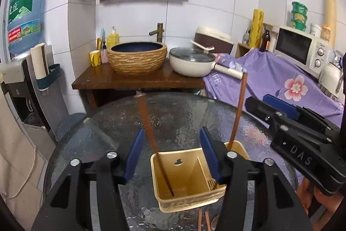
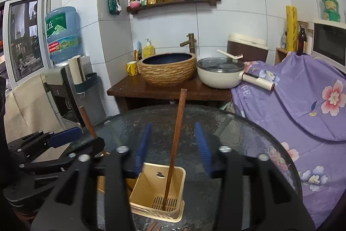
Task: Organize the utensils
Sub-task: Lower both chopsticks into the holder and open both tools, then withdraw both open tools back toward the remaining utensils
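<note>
Two long brown wooden chopsticks stand in the cream plastic two-compartment utensil holder [image 1: 188, 176], one per compartment, & both sets of tongs hang right over it w/ blue pads spread apart.

Left tongs [image 1: 172, 157]: roughly half open, gripping nothing. The left chopstick [image 1: 151, 133] runs up between the pads w/o touching either, tip down on the slotted floor of the left compartment, top leaning away toward the sink side. It looks blurred, so prob. not settled yet.

Right tongs [image 2: 173, 144]: same story, about half open, pads clear of the stick. The right chopstick [image 2: 175, 148] sits in the right compartment, tip on the drain slots, long axis close to upright w/ a slight lean to the right at the top.

Holder rests on the round dark textured-glass counter [image 1: 177, 114], near its front edge, just below & between the two tongs.

More brown chopsticks [image 1: 203, 220] lie flat on the counter just in front of the holder, under the tongs, only their ends visible, long axes pointing roughly toward the holder. They look nearer the right hand than the left, though both are close. Judging by that, next pick means backing off & dipping down toward the person's side, not reaching fwd.
</note>
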